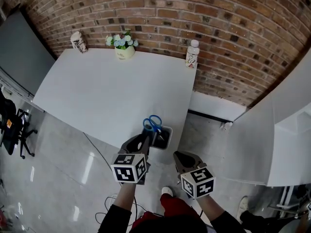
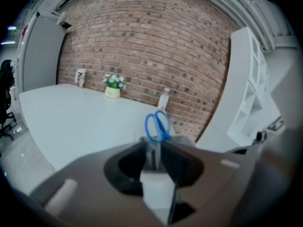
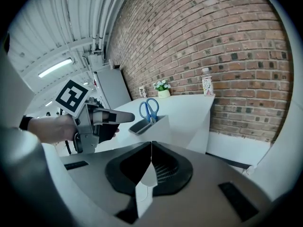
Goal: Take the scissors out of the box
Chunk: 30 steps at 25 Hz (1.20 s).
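A tin (image 1: pixel 78 41) and a small pot of flowers (image 1: pixel 124 46) line the far edge of a white table (image 1: pixel 107 91) against a brick wall. Nearer, the left gripper (image 1: pixel 146 139) points at the box (image 1: pixel 164 139) from its 7 o'clock, its jaws parted by a narrow gap with nothing between them. The blue-handled scissors (image 1: pixel 153 124) stand handles-up inside the box, at the table's 5 o'clock corner, just beyond the jaw tips and not yet touched. The right gripper (image 1: pixel 181 157) hangs at the box's 5 o'clock, off the table, its jaws closed together and empty. A bottle (image 1: pixel 192 53) stands at the table's 1 o'clock corner.

The danger lies in the box's perch close to the table's edge. With no gripper steadying it, a slanted pull could snag the blades on its wall and drag or tip it to the floor. The slim jaw gap may also nudge the handles aside rather than straddle them.
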Available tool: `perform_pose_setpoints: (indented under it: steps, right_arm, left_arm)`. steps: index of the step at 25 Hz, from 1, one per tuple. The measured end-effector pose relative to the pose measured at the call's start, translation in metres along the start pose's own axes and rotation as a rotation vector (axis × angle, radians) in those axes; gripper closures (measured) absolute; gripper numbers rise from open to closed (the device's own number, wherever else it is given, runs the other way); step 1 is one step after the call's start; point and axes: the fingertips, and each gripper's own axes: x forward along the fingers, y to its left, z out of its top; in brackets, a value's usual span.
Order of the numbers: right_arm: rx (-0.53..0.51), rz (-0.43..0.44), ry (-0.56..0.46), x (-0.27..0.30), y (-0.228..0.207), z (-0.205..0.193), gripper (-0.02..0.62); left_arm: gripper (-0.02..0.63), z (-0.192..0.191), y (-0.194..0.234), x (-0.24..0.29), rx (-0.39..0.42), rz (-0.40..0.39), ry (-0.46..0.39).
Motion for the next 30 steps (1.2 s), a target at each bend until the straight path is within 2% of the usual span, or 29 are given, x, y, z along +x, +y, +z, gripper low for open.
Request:
perform_pose_setpoints:
  steps: [4, 17, 23, 30]
  right_arm:
    - [-0.01, -0.02, 0.025, 0.005, -0.013, -0.001, 0.587]
    - [-0.011, -0.021, 0.053, 0.017, -0.021, 0.001, 0.588]
    - [-0.004, -0.032, 0.055, 0.015, -0.025, 0.0, 0.587]
    - [0.01, -0.046, 0.06, 0.01, -0.031, -0.004, 0.587]
  left_arm:
    - [0.485, 0.004, 0.002, 0.012, -0.004, -0.007, 0.006]
    - [0.477, 0.018, 0.009, 0.037, 0.0, -0.001, 0.031]
    - [0.506, 0.019, 0.01, 0.043, -0.024, -0.015, 0.037]
    - [0.543, 0.022, 0.01, 0.045, -0.004, 0.005, 0.044]
